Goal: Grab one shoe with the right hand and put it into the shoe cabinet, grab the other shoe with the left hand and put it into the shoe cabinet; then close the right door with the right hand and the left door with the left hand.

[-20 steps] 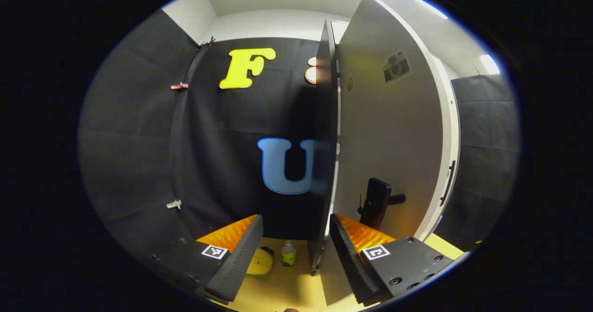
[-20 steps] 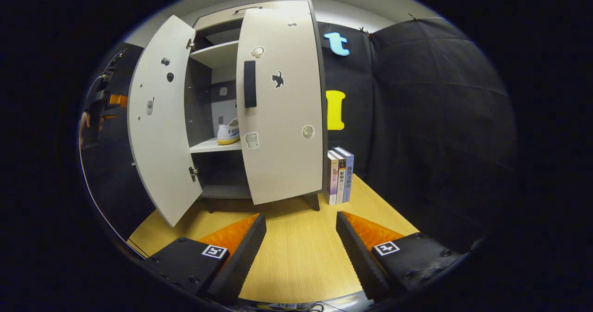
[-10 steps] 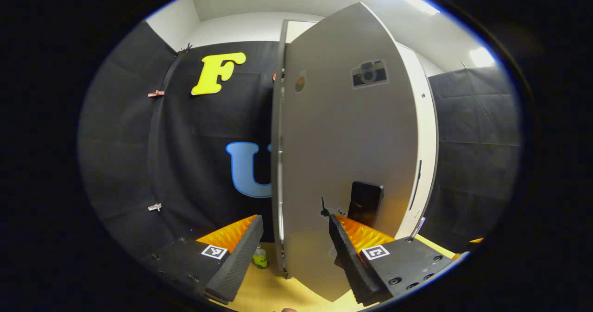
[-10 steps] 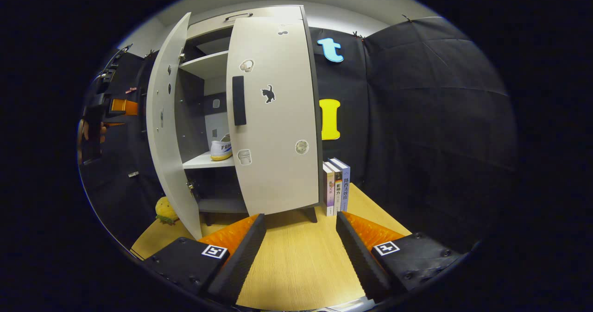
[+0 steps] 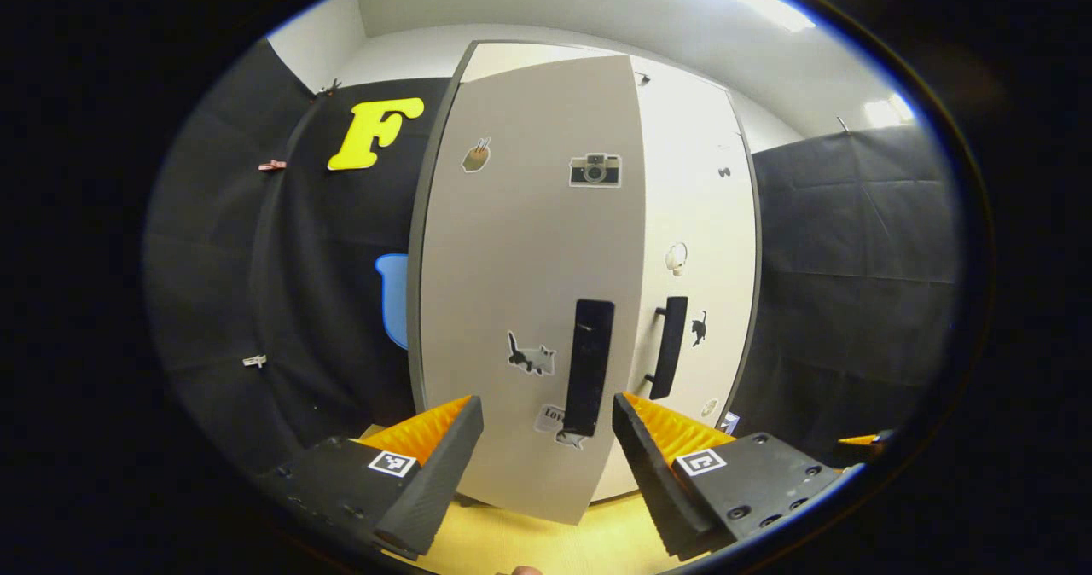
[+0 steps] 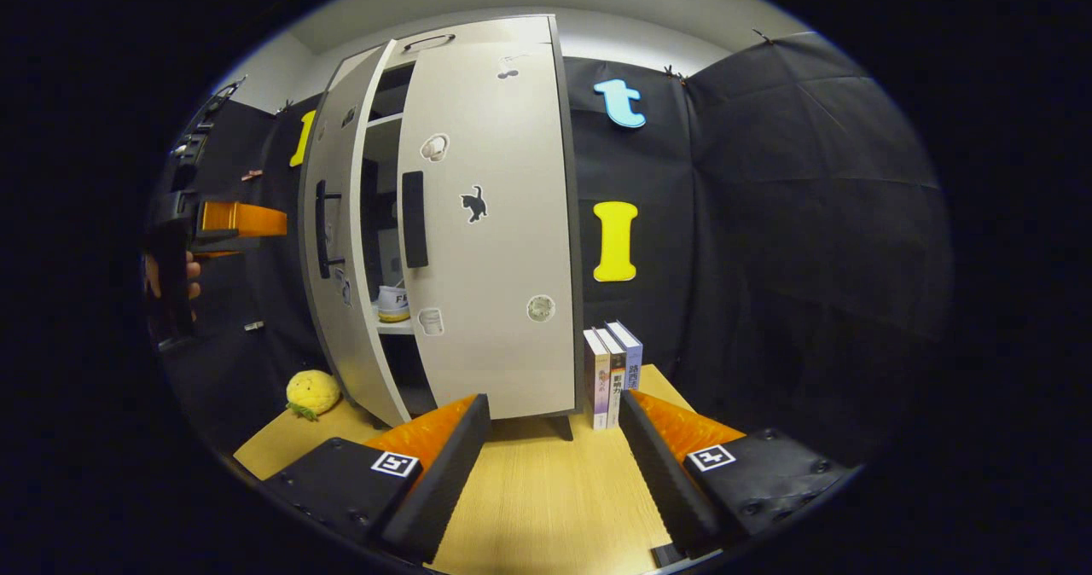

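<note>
The grey shoe cabinet [image 6: 478, 33] stands on the wooden table [image 6: 546, 490]. Its right door [image 6: 486, 242] looks nearly shut. The left door [image 6: 337, 259] stands a little ajar, and through the gap a white shoe [image 6: 394, 302] with a yellow sole rests on the middle shelf. In the left gripper view the left door [image 5: 529, 285] faces me with its black handle [image 5: 593, 366], and the right door [image 5: 695, 242] lies beside it. My left gripper [image 5: 546, 455] is open close in front of that door. My right gripper [image 6: 550, 464] is open above the table, back from the cabinet.
Three upright books [image 6: 610, 370] lean against the cabinet's right side. A yellow plush toy [image 6: 311, 392] lies on the table left of the cabinet. At the far left of the right gripper view, a hand [image 6: 171, 276] holds the other gripper [image 6: 230, 217] near the left door.
The left door has swung from wide open to almost shut, with my left gripper following it round to face its front. The gap showing the shoe has narrowed.
</note>
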`<state>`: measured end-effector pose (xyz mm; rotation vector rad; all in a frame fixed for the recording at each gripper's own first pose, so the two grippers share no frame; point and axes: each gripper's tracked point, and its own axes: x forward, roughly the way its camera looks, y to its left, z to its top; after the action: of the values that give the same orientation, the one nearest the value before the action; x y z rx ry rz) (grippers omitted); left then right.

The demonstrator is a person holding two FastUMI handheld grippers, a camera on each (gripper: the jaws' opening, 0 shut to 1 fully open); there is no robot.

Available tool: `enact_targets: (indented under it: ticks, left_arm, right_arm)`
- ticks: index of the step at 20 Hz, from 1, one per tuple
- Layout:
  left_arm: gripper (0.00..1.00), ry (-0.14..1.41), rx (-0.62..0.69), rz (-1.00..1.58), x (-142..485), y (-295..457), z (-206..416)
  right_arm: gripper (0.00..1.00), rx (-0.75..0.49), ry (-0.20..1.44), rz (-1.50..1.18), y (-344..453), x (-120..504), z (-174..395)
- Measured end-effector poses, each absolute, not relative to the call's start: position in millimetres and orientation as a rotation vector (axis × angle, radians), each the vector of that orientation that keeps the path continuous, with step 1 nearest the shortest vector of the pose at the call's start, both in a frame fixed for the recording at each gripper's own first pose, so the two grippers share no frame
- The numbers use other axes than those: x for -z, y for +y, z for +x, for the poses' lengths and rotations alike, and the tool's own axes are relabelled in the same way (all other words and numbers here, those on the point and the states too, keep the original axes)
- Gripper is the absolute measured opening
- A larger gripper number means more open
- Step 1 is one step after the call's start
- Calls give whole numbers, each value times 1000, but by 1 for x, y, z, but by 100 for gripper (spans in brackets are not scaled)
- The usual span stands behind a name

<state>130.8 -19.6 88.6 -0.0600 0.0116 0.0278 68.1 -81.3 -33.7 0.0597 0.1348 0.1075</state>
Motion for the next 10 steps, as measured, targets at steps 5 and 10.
enact_targets:
  ticks: [5,10]
  left_arm:
    - [95,-41,-75,-46,-74,-37,81]
    - [95,-35,-134,-88,-56,-33,36]
  right_arm:
    - [98,-177,107,64,-79,10,94]
    - [98,-205,64,93,-74,-11,87]
